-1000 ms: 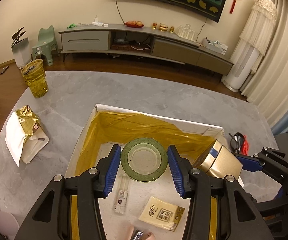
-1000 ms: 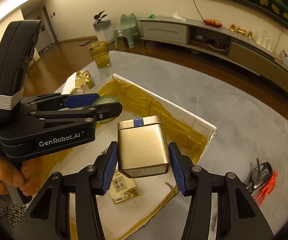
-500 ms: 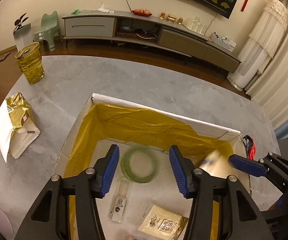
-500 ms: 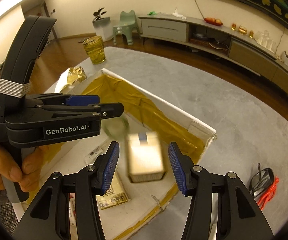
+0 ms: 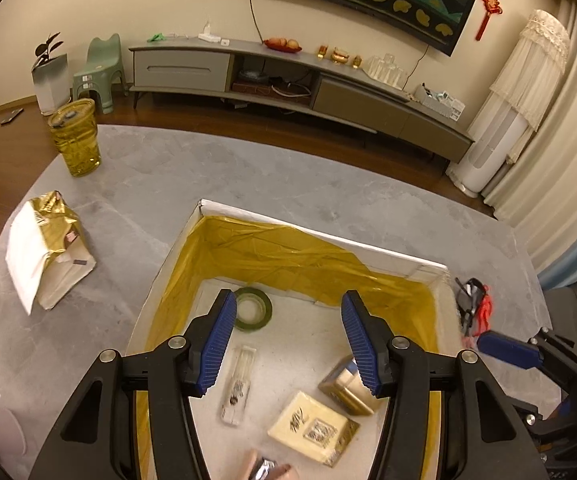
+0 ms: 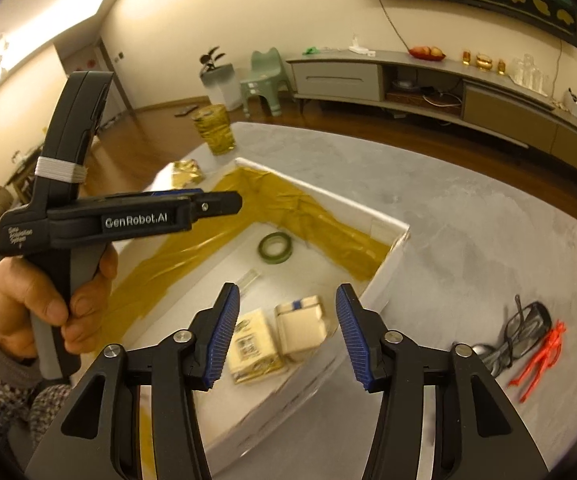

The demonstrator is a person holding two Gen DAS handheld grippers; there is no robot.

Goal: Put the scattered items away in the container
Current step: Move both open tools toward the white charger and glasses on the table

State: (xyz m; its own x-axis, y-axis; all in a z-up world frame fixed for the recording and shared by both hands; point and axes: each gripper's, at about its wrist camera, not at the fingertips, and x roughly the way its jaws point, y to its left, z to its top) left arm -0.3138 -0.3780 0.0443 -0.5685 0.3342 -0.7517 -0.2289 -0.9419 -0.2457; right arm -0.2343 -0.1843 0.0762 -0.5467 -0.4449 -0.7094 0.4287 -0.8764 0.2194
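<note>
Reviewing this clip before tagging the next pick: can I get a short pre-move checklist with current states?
1. Left gripper empty, jaws apart: ok.
2. Right gripper empty, jaws apart: ok.
3. Green tape roll lying inside the box: ok.
4. Gold tin resting on the box floor beside the yellow packet: ok.
5. All scattered items in the box: not ok; the glasses, orange clip and gold bag lie on the table.
6. Path from right gripper to the glasses unobstructed: ok, bare tabletop between.
</note>
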